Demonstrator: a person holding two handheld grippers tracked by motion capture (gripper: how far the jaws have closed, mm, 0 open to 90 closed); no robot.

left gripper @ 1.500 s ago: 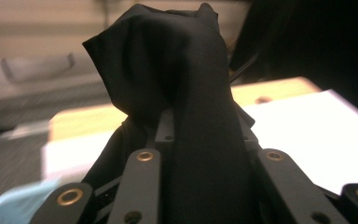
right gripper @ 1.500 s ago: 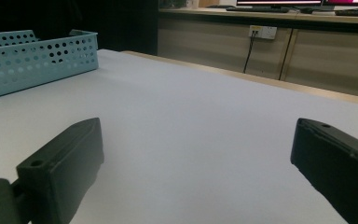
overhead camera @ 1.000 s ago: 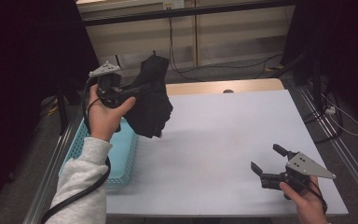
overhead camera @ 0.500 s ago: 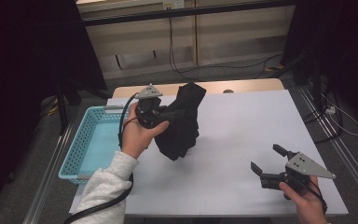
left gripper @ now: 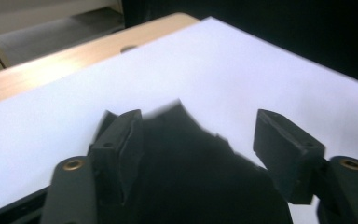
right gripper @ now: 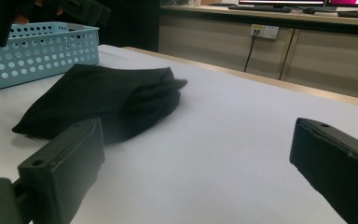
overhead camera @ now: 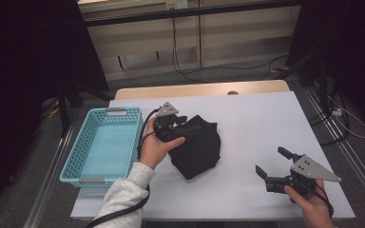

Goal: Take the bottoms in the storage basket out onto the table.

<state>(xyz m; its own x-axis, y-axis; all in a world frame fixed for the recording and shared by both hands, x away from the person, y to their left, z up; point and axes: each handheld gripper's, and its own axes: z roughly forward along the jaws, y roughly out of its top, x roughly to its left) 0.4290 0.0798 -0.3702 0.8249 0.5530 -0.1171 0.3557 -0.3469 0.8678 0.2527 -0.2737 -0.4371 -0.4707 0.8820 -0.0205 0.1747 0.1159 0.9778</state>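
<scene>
At the near edge of the white desk (overhead camera: 247,123), seen from the high view, the right tool (overhead camera: 272,164) rests in the person's right hand (overhead camera: 309,202), its jaws spread wide with nothing between them; the right gripper view shows the same two black jaws parted over bare desk surface. To the left, a grey-sleeved forearm (overhead camera: 121,194) reaches in from the near edge, and the left hand (overhead camera: 156,145) holds the left tool (overhead camera: 183,124) low over a crumpled black cloth (overhead camera: 197,147) that lies on the desk near its middle, just right of the basket and well apart from the right tool. The left tool's jaws have just been opening: in the left gripper view they stand apart with the black cloth (left gripper: 191,172) lying between them, one pad (left gripper: 126,144) against the fabric's edge and the other clear of it, so the cloth is no longer clamped. On the desk's left side stands a light blue perforated basket (overhead camera: 123,114). Beyond the white surface a strip of bare wooden desktop (overhead camera: 199,89) runs along the far edge, and cables (overhead camera: 190,71) trail across the floor behind it.
</scene>
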